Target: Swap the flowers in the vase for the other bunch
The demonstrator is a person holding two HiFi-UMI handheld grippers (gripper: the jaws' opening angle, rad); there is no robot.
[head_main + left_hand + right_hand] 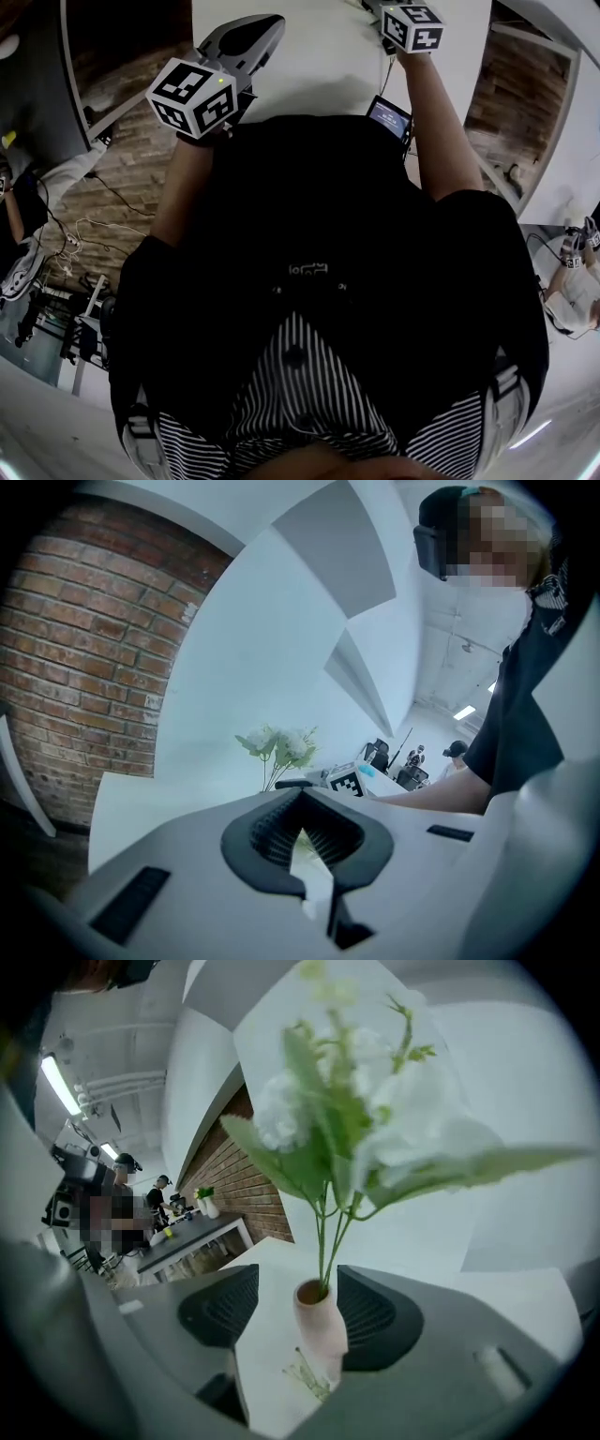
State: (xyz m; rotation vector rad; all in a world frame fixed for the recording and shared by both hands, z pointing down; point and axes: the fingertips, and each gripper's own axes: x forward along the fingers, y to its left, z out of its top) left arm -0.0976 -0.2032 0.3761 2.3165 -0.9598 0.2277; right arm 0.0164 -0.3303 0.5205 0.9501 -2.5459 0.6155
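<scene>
- Standing wide apart, the jaws of the right gripper (pixel 296 1283) flank the vase (pixel 319 1324), which sits nearer the right-hand pad. Whether it touches that pad cannot be told.
- The vase is small, pale pink and upright on the white table (pixel 258 1354). It holds a bunch of white flowers (pixel 375 1119) with green leaves, their thin stems dropping into its mouth.
- A thin greenish sprig (pixel 307 1373) shows at the foot of the vase, too small to make out.
- In the left gripper view, the left gripper (pixel 300 799) has its ribbed pads meeting at the tips, with nothing pinched between them.
- Beyond it the same white flowers rise well ahead, beside the right gripper's marker cube (pixel 347 782). The vase is hidden behind the left gripper's body there.
- In the head view both grippers are raised over the table's near edge, the left gripper's marker cube at upper left.
- Far behind in the right gripper view, a dark table (pixel 192 1232) carries a small white pot (pixel 212 1209) with green foliage.
</scene>
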